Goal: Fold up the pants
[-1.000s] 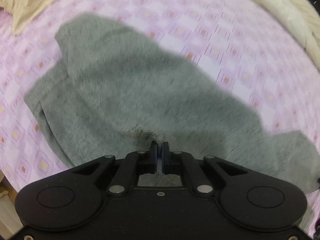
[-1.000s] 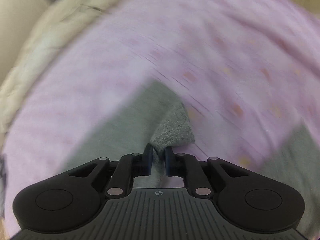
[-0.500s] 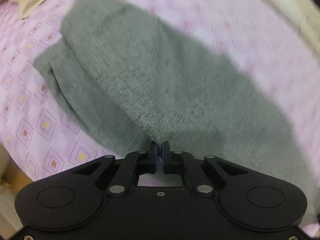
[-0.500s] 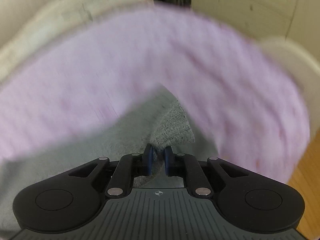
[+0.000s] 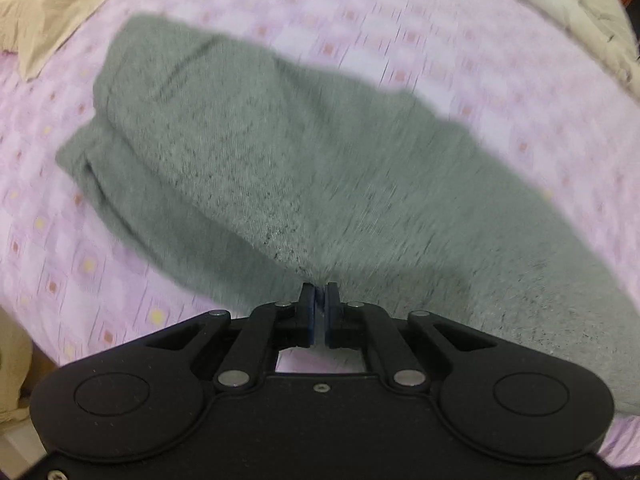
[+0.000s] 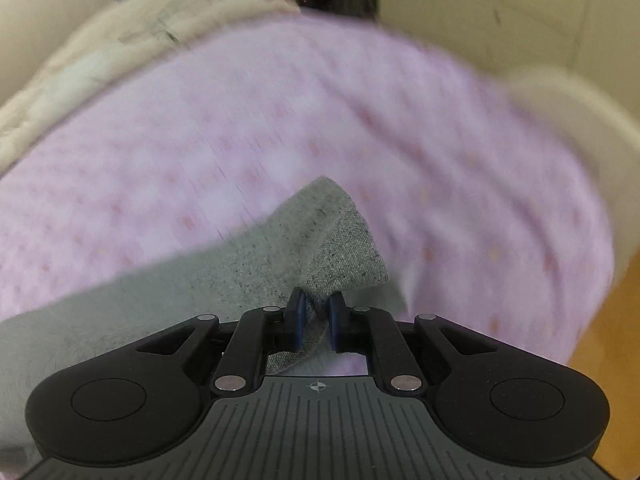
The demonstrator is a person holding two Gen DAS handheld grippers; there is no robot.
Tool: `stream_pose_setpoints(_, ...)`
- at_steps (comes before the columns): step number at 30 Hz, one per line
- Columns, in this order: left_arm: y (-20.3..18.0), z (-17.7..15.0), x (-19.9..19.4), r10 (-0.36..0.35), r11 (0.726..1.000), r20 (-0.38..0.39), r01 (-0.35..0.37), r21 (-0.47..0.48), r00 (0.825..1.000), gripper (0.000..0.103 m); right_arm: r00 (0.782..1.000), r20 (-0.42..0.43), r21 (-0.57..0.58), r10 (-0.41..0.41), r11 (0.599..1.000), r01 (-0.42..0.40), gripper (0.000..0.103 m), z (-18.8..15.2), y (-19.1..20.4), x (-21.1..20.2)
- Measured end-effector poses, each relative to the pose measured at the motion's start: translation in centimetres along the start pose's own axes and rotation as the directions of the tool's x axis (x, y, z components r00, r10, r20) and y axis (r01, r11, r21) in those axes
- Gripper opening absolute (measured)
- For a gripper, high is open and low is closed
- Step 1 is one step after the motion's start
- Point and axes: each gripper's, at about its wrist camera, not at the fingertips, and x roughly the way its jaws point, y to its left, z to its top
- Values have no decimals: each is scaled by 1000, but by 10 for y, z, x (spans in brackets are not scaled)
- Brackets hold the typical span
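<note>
Grey knit pants (image 5: 280,168) lie across a pink patterned bedsheet (image 5: 440,32), stretching from the upper left down to the lower right of the left wrist view. My left gripper (image 5: 319,294) is shut on the near edge of the pants, the fabric pinched thin between its blue pads. In the right wrist view my right gripper (image 6: 316,304) is shut on a bunched corner of the pants (image 6: 336,240), which stands up in a peak just beyond the fingers. The rest of the grey cloth trails off to the left there.
A beige pillow or cloth (image 5: 52,12) lies at the upper left and a cream blanket (image 5: 580,20) along the upper right. In the right wrist view the cream blanket (image 6: 120,40) borders the bed, with a wall (image 6: 500,12) behind and wooden floor (image 6: 608,340) at right.
Both grippers have carried the pants sideways over the bed. In the left wrist view the cloth has stretched out and shifted; in the right wrist view the bed's edge and the floor came into sight.
</note>
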Motion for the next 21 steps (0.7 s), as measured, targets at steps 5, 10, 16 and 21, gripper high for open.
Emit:
stream_pose_setpoints(5, -2, -18, 15, 48, 999, -64, -48, -12, 997, 4, 997, -71, -19, -15, 1000, 13, 12, -14, -4, 18)
stream_pose_setpoints(10, -4, -33, 16, 62, 998, -67, -63, -12, 996, 4, 995, -100, -6, -15, 1000, 15, 24, -18, -19, 14)
stream_pose_setpoints(16, -7, -36, -25, 50, 998, 10, -49, -32, 999, 6, 999, -6, -8, -40, 999, 39, 36, -10, -16, -4)
stream_pose_setpoints(21, 10, -16, -32, 74, 994, 32, -72, -86, 997, 13, 988, 141, -89, -61, 993, 74, 39, 2, 5, -27)
